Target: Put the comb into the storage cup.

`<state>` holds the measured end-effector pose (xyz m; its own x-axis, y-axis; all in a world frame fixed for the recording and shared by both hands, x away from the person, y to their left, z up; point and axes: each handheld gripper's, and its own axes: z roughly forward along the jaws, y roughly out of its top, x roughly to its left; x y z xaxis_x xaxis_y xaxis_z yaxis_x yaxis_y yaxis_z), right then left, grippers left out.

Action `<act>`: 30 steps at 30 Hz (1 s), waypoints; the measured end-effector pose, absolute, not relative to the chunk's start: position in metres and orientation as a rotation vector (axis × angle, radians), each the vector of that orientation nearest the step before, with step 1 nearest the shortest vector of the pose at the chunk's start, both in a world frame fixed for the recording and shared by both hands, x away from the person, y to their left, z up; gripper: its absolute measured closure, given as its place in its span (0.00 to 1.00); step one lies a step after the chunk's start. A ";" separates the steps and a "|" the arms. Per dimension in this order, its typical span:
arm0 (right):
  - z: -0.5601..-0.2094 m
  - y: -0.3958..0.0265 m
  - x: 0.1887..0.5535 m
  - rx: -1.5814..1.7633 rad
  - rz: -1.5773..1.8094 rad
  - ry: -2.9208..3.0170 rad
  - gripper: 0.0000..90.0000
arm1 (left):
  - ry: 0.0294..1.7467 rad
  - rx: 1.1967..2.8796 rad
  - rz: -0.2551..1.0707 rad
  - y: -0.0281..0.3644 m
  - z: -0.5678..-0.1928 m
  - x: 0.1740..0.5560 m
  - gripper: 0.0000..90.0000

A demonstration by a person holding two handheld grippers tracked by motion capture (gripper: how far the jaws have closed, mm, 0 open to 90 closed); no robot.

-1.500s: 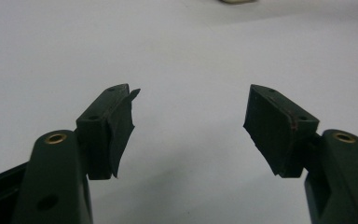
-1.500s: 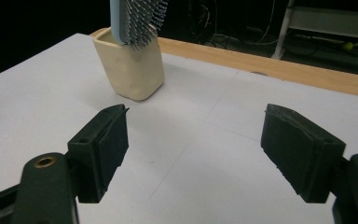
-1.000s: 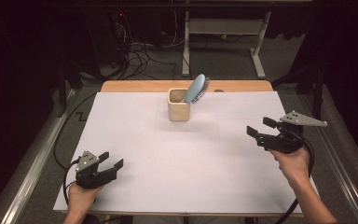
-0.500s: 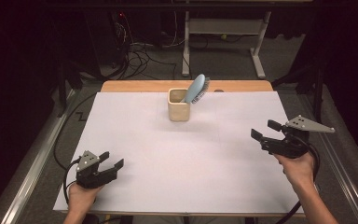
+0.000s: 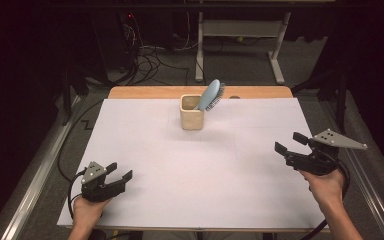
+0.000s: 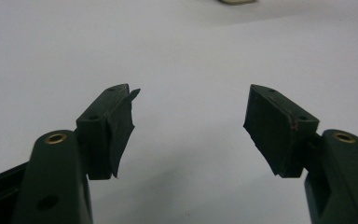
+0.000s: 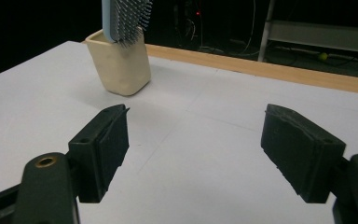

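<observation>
Hairbrush (image 5: 210, 94) and cup (image 5: 191, 113) sit together at the upper middle of the high view, near the far edge of the white sheet (image 5: 170, 165) that covers the table, with a strip of bare wood (image 5: 145, 93) showing just behind them. The brush stands handle-down in the cream cup, its blue back leaning toward the upper right and its bristles facing right, so the cup's rim is what keeps it propped up rather than lying flat. The left gripper (image 5: 116, 177) rests low at the lower left of that view, close to the sheet's near edge, jaws spread apart with nothing between them; in the left gripper view its two black pads (image 6: 121, 126) frame only bare white sheet. The right gripper (image 5: 290, 143) hovers at the right side of the high view, well apart from the cup, also wide open and empty. In the right gripper view its jaws point across the sheet with the cup (image 7: 121, 65) and the brush's bristles (image 7: 128, 21) at the upper left of the frame, which suggests this hand is the one lined up to work on the brush. Both tools being open and clear of everything, I judge that no grasp has begun and the reach toward the cup is the step ahead
</observation>
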<state>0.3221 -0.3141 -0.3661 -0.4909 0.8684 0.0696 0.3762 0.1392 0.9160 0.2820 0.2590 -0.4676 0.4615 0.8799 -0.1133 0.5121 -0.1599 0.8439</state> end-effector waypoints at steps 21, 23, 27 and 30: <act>-0.377 -0.320 0.305 1.202 1.341 1.912 0.27 | 1.181 1.808 0.513 0.260 -0.467 0.282 0.37; -0.378 -0.320 0.304 1.202 1.342 1.914 0.27 | 1.180 1.809 0.513 0.259 -0.467 0.282 0.37; -0.381 -0.321 0.301 1.202 1.341 1.911 0.27 | 1.178 1.809 0.513 0.259 -0.467 0.282 0.37; -0.384 -0.322 0.299 1.201 1.347 1.907 0.27 | 1.179 1.809 0.512 0.259 -0.467 0.282 0.37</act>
<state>0.2987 -0.3223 -0.3840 -0.4783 0.8745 0.0803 0.3679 0.1165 0.9225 0.2818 0.2587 -0.4671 0.4621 0.8784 -0.1220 0.5107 -0.1511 0.8464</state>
